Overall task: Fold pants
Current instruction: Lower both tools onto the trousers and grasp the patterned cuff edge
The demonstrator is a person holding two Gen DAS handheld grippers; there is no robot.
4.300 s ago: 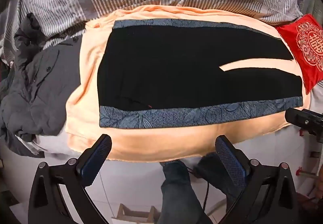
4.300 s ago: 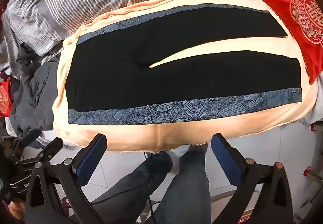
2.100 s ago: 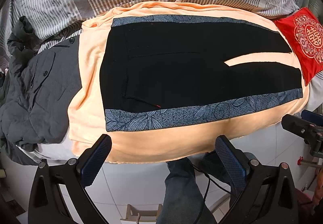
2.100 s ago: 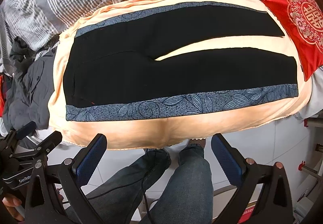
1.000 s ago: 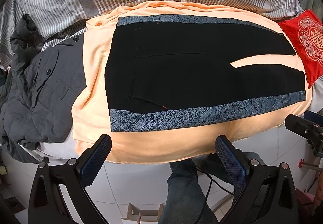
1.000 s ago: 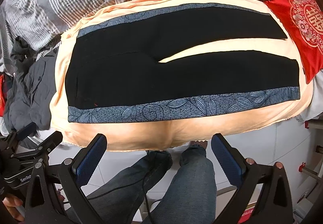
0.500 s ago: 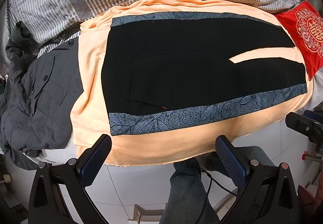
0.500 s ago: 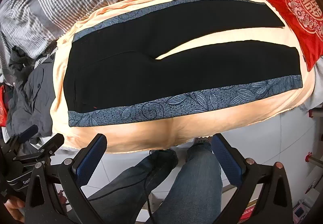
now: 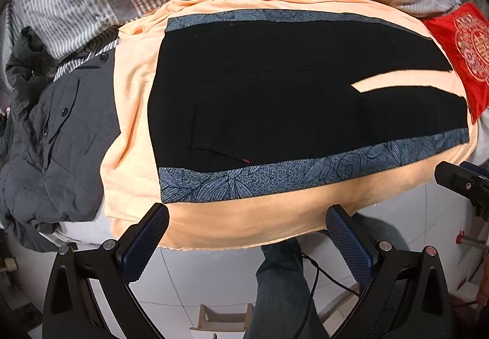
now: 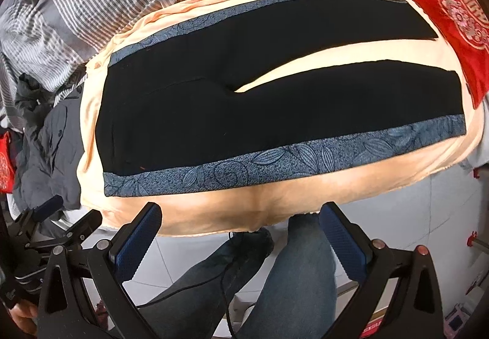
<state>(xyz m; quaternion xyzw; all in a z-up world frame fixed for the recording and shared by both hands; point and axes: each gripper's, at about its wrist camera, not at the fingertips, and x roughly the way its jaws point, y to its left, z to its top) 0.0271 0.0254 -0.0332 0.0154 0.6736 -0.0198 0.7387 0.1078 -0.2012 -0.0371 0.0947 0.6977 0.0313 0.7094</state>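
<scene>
The black pants (image 9: 290, 94) lay flat and unfolded on the peach blanket (image 9: 244, 216) over the bed, waistband to my left, legs parted toward the red cushion (image 10: 452, 12). I held my left hand-held gripper (image 9: 247, 238) and right hand-held gripper (image 10: 241, 235) released and empty, short of the bed edge. I judged the fold not yet begun; next I needed to reach in and pinch one leg's edge.

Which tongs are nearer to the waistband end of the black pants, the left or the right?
Left. The left tongs hover open before the waistband end of the black pants; the right tongs hover open nearer the legs.
</scene>
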